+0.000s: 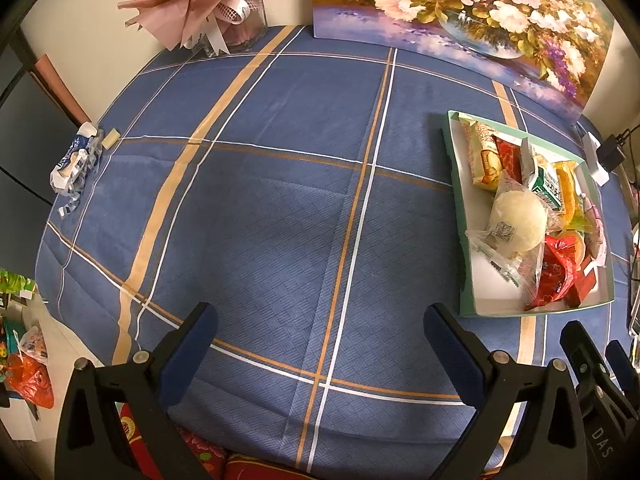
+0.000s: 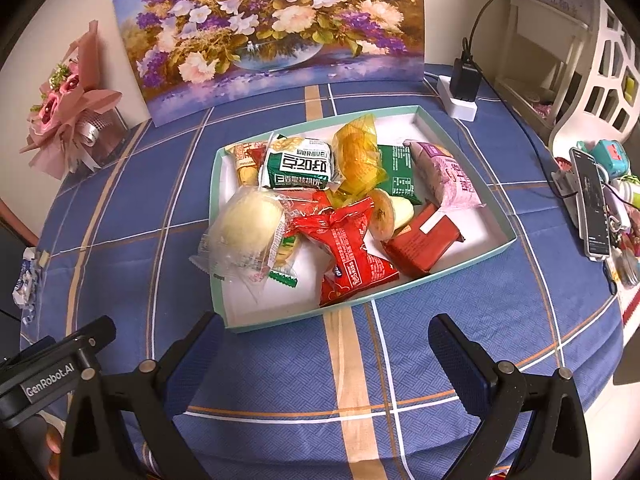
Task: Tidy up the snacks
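Both my left tongs (image 1: 320, 344) and right tongs (image 2: 326, 350) hang released above the blue plaid tablecloth (image 1: 280, 200), before the shallow mint-green cardboard tray (image 2: 460, 256) of wrapped snacks (image 2: 352, 256)

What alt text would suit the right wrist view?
A shallow box full of wrapped snacks sits on a blue plaid tablecloth, just beyond the right gripper, whose fingers are open and empty. A flower painting leans against the wall behind.

The bench (image 2: 280, 364) wears a blue checked cloth. On it rest a shallow green tray (image 2: 508, 240) of snacks, a flower painting (image 2: 272, 28) leaning at the back, a pink bouquet (image 2: 68, 112), a white charger block (image 2: 460, 104) and a crumpled wrapper (image 1: 74, 160) at the left edge.
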Tool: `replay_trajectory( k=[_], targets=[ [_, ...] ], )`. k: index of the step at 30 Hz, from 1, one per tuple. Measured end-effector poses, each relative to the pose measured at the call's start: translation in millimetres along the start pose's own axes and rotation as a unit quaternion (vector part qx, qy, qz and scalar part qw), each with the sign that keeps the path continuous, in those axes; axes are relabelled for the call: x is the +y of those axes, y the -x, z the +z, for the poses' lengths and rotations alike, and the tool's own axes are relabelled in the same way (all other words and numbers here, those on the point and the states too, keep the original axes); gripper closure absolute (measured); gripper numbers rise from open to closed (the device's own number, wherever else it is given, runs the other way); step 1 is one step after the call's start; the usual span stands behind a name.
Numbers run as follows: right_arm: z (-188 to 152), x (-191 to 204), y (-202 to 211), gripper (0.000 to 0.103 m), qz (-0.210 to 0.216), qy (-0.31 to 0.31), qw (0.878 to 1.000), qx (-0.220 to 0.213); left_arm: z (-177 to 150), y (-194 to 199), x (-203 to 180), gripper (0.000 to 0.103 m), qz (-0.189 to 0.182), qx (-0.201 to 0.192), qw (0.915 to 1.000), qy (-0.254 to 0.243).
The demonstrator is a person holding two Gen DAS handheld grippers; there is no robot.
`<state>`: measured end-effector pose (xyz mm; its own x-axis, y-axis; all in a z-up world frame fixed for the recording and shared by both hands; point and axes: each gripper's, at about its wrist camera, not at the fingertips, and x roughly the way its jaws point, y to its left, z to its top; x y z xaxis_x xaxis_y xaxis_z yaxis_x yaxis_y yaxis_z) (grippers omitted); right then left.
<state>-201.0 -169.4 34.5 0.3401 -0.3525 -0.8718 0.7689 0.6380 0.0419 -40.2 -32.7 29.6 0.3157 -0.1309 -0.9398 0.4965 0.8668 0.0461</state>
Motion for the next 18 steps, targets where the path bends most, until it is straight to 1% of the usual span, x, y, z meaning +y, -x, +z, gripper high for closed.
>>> replay_trajectory(
  k=[18],
  targets=[
    [0.1,1.0,-2.5,0.000,-0.003,0.002,1.000,0.005,0.7,-3.0,-1.4,0.001,0.006,0.006,1.0000,0.003]
  ],
)
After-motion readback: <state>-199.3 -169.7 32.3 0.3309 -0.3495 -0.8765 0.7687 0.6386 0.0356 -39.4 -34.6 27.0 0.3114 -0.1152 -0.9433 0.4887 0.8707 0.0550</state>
